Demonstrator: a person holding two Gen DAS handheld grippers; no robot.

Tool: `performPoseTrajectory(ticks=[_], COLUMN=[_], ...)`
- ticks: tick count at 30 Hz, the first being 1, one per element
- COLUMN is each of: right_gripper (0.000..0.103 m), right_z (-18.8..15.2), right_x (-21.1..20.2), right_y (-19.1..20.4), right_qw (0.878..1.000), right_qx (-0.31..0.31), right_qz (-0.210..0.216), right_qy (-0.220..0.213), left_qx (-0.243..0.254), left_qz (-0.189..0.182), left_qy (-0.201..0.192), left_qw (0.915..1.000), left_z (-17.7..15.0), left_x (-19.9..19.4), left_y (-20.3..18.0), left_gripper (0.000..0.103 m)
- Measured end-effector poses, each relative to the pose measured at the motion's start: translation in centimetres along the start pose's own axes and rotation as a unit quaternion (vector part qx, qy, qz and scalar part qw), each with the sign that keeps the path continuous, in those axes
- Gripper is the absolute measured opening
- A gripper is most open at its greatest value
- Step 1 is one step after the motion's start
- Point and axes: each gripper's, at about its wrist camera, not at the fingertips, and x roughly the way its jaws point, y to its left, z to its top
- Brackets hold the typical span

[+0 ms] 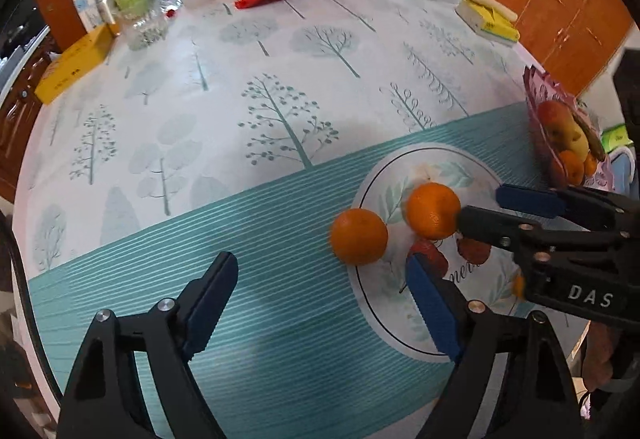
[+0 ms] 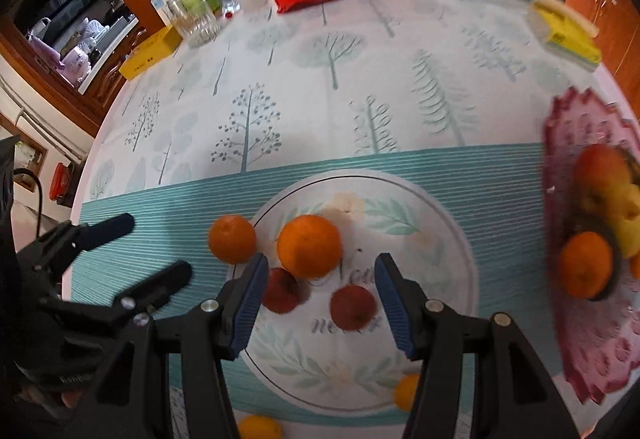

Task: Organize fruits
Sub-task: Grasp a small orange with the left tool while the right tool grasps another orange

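The left claw (image 1: 320, 303) hangs open and empty over the teal striped part of the tablecloth (image 1: 280, 319), its jaws spread wide; an orange (image 1: 359, 236) lies on the cloth just ahead of it and a little to its right, touching the edge of the round printed circle (image 2: 452, 223). Further right, the right claw (image 2: 322, 303) is also open with nothing pressed between its pads: a small red fruit (image 2: 353, 307) lies between its jaws, another red fruit (image 2: 282, 291) sits just beside its left finger, and a bigger orange (image 2: 309, 251) rests just ahead of the fingertips. Well off to its right stands a pink dish (image 2: 592, 351) already holding an apple, oranges and yellow fruit, probably the target. To do this well, each claw should centre on one fruit only, come straight down, and close gently so round fruit does not roll or squirt away.
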Motion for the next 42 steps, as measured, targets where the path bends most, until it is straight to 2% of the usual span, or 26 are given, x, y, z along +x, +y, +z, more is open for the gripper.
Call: performPoseTrajectory(ticks=[8, 12, 15, 21, 25, 27, 35, 42], right_gripper=[0.056, 0.045, 0.043, 0.042, 0.042, 0.042, 0.042, 0.042], right_z=[0.9, 1.0, 1.0, 0.8, 0.5, 0.4, 0.1, -1.1], right_x=[3.7, 4.9, 4.9, 4.1, 3.2, 2.7, 1.0, -2.1], right_y=[-0.3, -0.4, -0.7, -2.0, -2.7, -3.0, -2.8, -1.6], right_qw=[0.999, 0.997, 0.997, 0.998, 0.998, 0.998, 0.999, 1.0], right_qx=[0.013, 0.019, 0.02, 0.039, 0.045, 0.047, 0.037, 0.013], right_qz=[0.022, 0.036, 0.044, 0.032, 0.03, 0.028, 0.023, 0.014], right_qy=[0.047, 0.064, 0.059, 0.045, 0.034, 0.027, 0.006, -0.023], left_qx=[0.017, 0.014, 0.015, 0.008, 0.006, 0.009, 0.008, 0.011], left_qz=[-0.005, -0.009, -0.012, -0.025, -0.038, -0.036, -0.019, -0.004], left_qy=[0.017, 0.025, 0.029, 0.044, 0.054, 0.051, 0.049, 0.014], left_qw=[0.9997, 0.9996, 0.9994, 0.9987, 0.9978, 0.998, 0.9986, 0.9998], left_z=[0.3, 0.6, 0.8, 1.4, 1.6, 1.8, 1.7, 1.0], left_x=[1.9, 2.6, 3.2, 4.9, 5.8, 5.9, 5.1, 0.2], left_y=[-0.2, -0.2, -0.5, -1.1, -1.7, -2.1, -2.3, -2.9], left_gripper=[0.085, 0.082, 0.079, 0.063, 0.044, 0.039, 0.037, 0.037])
